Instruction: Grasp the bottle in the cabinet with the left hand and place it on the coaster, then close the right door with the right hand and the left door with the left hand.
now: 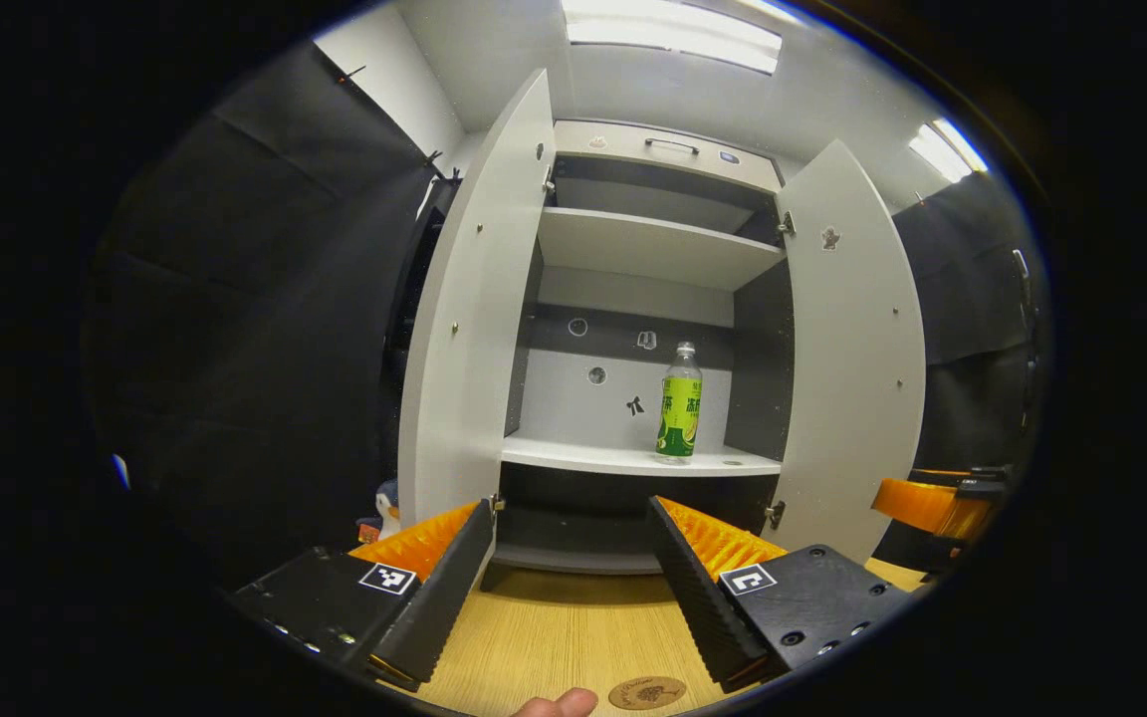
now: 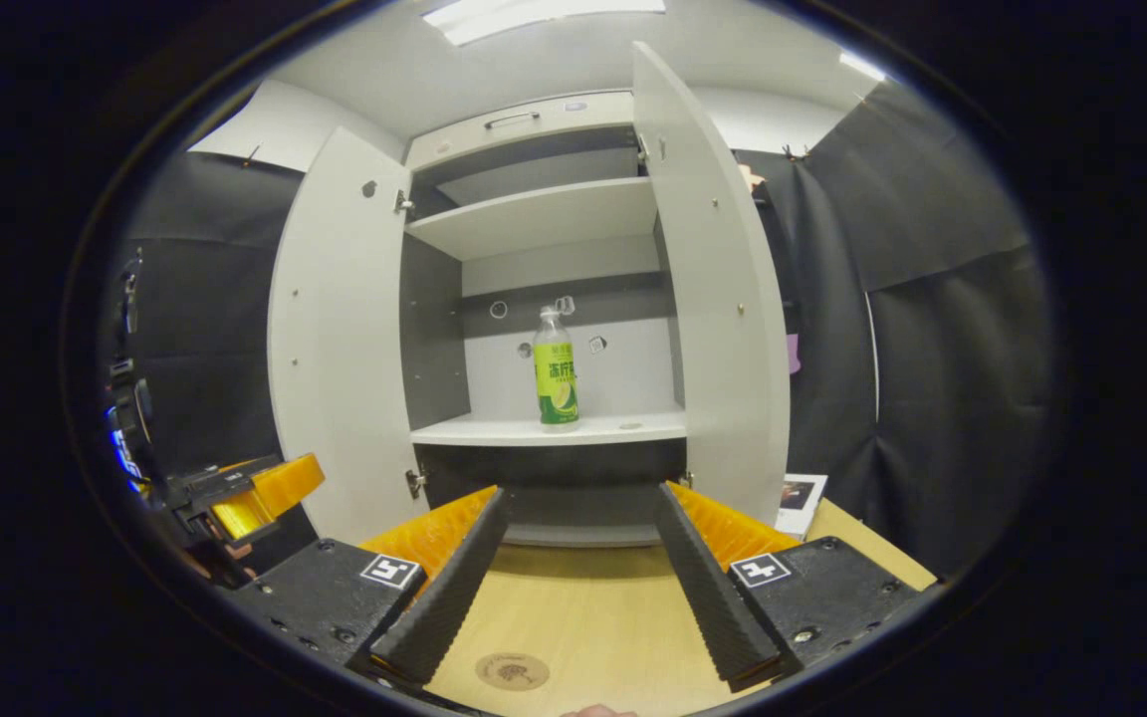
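Left gripper (image 1: 573, 518) gapes wide, empty; bottle (image 1: 678, 403) stands upright, cap up.

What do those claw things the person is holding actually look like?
Each gripper, the left gripper and the right gripper, has two long black fingers with ribbed inner faces, backed by orange ridged plastic. They sit on black blocks studded with screws, each bearing a small black-and-white square marker.
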`<state>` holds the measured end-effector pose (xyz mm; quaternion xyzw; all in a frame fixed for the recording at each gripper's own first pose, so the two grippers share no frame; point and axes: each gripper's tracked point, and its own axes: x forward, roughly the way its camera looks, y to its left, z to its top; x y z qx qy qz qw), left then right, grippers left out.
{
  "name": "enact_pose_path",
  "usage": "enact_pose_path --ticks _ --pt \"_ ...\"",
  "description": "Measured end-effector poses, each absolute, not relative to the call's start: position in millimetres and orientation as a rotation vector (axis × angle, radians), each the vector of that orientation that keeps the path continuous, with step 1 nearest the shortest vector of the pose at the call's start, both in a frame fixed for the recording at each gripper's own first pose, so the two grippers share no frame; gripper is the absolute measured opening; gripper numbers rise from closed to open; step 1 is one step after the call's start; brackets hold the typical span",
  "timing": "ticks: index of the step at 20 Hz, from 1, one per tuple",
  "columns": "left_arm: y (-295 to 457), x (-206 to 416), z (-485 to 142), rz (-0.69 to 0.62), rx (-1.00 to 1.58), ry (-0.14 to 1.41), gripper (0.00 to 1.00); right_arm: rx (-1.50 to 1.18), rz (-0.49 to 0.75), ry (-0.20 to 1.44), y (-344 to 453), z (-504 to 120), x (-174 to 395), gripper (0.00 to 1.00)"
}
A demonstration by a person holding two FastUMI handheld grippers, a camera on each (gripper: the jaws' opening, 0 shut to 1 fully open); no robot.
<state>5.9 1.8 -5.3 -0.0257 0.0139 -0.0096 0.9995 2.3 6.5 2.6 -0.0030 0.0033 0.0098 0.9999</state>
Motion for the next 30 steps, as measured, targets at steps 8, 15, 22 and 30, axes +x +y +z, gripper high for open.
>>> enact_pose_path --ticks 8,15,22,30 --pt "-65.9 83.9 36.8 -0.307 -0.150 0.018 0.99 -0.021 0.015 -0.010 6.6 11.5 -3.5 0.98" --pt "-124.0 202.4 46.3 -0.406 -0.128 0.036 0.95 0.004 -0.030 -0.013 -4.4 10.0 -16.8 0.98" --pt "-163.3 305.2 21.5 -0.376 -0.088 0.079 0.95 0.011 -0.112 -0.022 -32.9 13.6 -23.2 0.98" --pt "-164.9 362.3 4.1 -0.293 -0.048 0.093 0.95 0.030 -0.154 -0.010 -53.1 10.9 -14.9 0.98"
